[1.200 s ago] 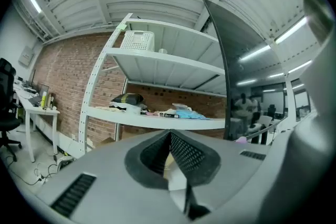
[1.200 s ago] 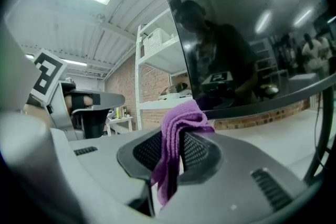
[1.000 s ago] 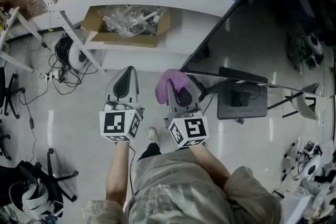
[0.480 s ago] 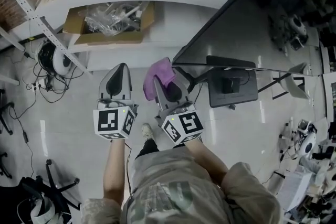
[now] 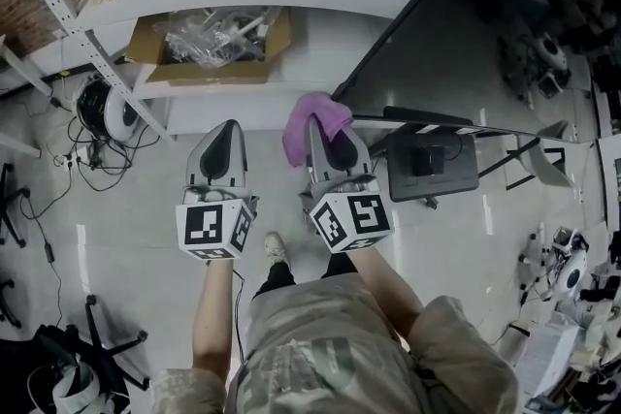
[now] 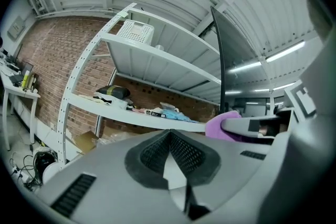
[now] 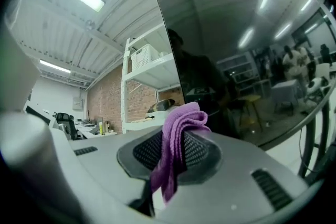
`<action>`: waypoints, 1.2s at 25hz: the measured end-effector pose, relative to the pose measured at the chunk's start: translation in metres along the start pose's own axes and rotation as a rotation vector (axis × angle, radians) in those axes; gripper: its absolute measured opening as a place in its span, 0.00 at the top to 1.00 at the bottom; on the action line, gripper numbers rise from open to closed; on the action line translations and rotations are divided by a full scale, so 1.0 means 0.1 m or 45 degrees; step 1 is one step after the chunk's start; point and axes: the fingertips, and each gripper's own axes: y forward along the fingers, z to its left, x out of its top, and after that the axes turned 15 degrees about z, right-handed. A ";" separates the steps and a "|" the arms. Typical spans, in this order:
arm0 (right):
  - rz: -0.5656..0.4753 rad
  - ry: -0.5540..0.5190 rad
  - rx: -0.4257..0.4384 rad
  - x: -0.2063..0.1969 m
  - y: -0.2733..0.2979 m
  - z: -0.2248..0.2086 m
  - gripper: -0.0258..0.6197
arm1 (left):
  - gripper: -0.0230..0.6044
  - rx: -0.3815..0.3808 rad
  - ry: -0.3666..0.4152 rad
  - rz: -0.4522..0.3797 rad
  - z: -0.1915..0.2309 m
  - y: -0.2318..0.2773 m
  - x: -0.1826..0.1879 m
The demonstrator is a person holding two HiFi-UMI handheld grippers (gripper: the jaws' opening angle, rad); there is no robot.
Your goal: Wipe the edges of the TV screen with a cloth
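Purple cloth (image 5: 312,114): pinched in my right gripper (image 5: 324,125), folded over on itself. It bunched up past the tips, and a loose end hung down between the jaws toward me.
Right jaws: clamped on the cloth, with the black mesh pads (image 7: 202,152) pressing it from both sides and nothing else in them.
Cloth and TV screen (image 5: 456,34): the cloth sat right at the near lower corner of the dark panel, by its left edge. I could not tell whether it touched the frame.
Left gripper (image 5: 230,127): jaws brought together with the tips meeting and nothing between them. I held it in the air just beside the right one, apart from the screen.
TV screen: dark and glossy, off to my right, with ceiling lights reflected in it.
Background: a white shelf unit with a cardboard box (image 5: 209,39) of clear plastic bags on a lower shelf.
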 end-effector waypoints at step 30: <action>-0.522 -0.715 -0.186 3.44 -0.93 0.78 0.88 | 0.94 -0.018 0.538 -0.551 -1.24 -0.60 3.37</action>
